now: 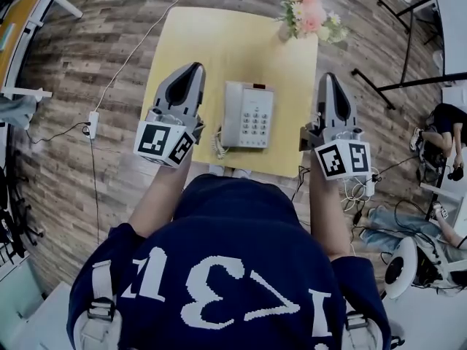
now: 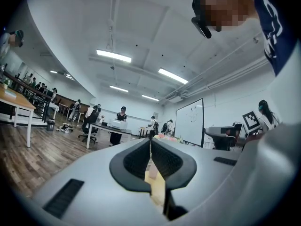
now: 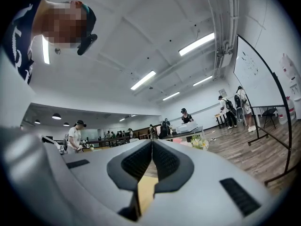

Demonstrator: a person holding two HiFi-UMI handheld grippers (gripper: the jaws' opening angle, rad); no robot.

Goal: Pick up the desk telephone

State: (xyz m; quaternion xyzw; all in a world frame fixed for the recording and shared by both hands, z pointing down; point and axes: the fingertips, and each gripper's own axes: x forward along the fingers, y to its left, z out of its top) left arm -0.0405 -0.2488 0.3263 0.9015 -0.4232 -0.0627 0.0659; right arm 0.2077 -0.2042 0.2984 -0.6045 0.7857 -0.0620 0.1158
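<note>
Pink flowers (image 1: 310, 12) at the yellow table (image 1: 219, 42) corner, wooden floor (image 1: 109, 20) around

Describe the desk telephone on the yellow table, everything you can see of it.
The desk telephone is light grey, plastic-looking, and lies flat near the person's edge of the yellow table. Its handset rests in the cradle on the left side; a keypad of pale buttons fills the right. A coiled cord curls at its near left corner. Only the table touches it; the left gripper and right gripper flank it, both shut and empty.
</note>
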